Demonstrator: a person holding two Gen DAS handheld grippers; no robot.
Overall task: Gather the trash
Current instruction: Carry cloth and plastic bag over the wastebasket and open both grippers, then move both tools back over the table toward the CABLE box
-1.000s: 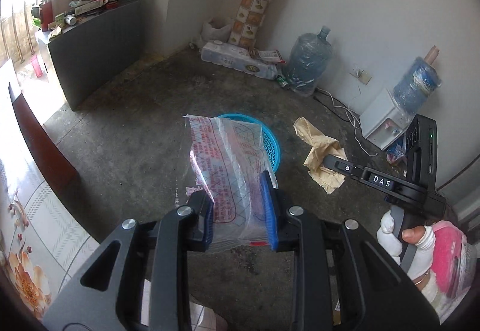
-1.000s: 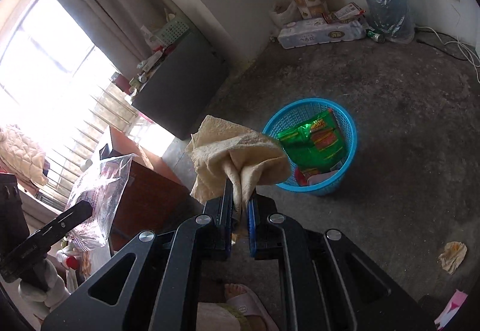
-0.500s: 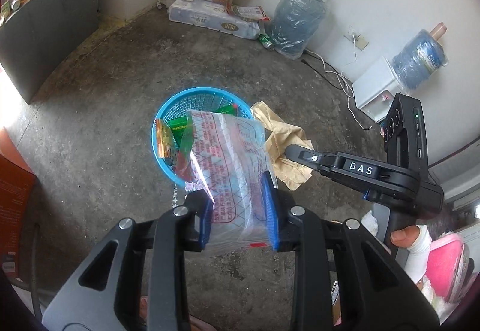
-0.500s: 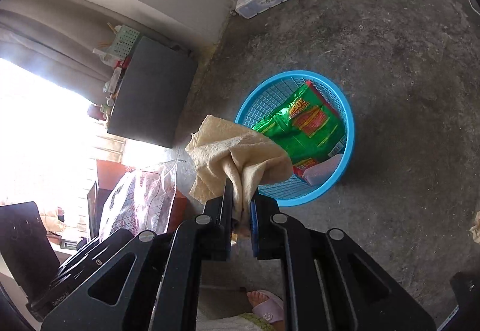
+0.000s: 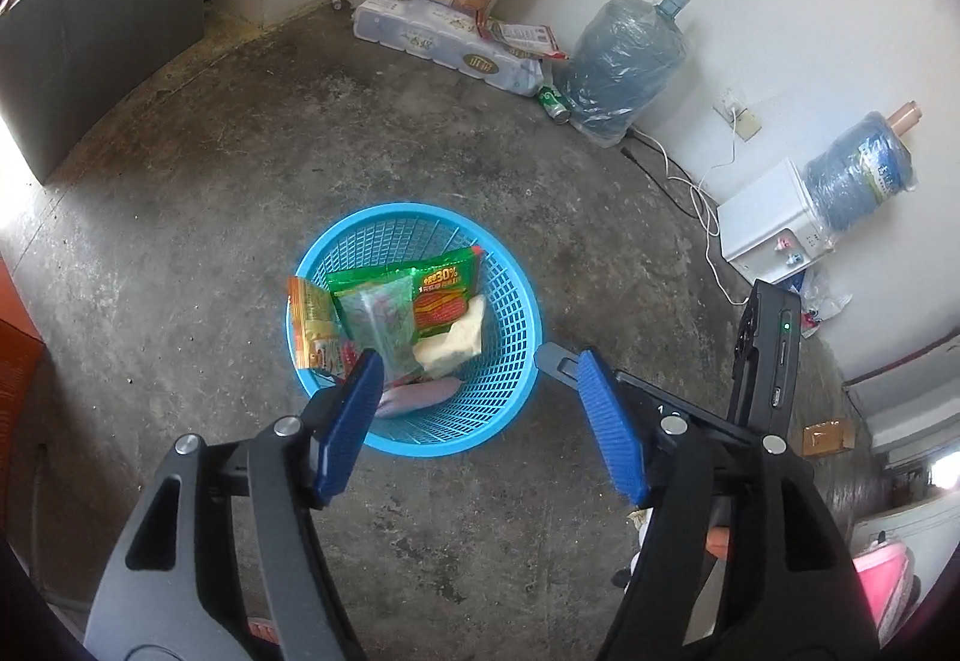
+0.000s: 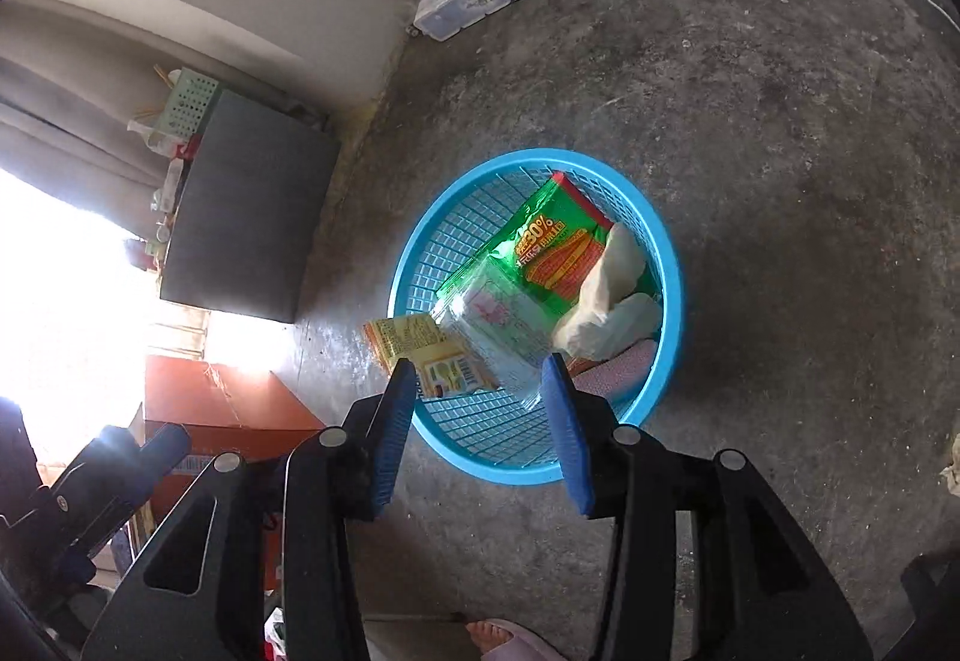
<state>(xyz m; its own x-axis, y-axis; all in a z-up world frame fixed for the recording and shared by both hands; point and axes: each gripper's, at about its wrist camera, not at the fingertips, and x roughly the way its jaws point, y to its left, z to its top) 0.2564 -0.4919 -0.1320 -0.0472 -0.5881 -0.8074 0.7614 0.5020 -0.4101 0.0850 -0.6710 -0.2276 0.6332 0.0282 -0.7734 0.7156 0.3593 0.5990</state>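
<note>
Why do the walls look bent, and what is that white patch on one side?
Both views are fisheye, so the edges curve. In the right wrist view, daylight from the window washes the left side out; the blue basket stays sharp. The left wrist view is evenly lit.

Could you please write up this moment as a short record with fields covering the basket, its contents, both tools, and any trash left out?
container: blue basket on the concrete floor
contents: green snack wrapper, clear plastic bag, tan crumpled paper, orange packet
left tool: jaws just opened, nothing between them, above the basket
right tool: jaws just opened, empty, above the basket
left out: green can by the wall
</note>
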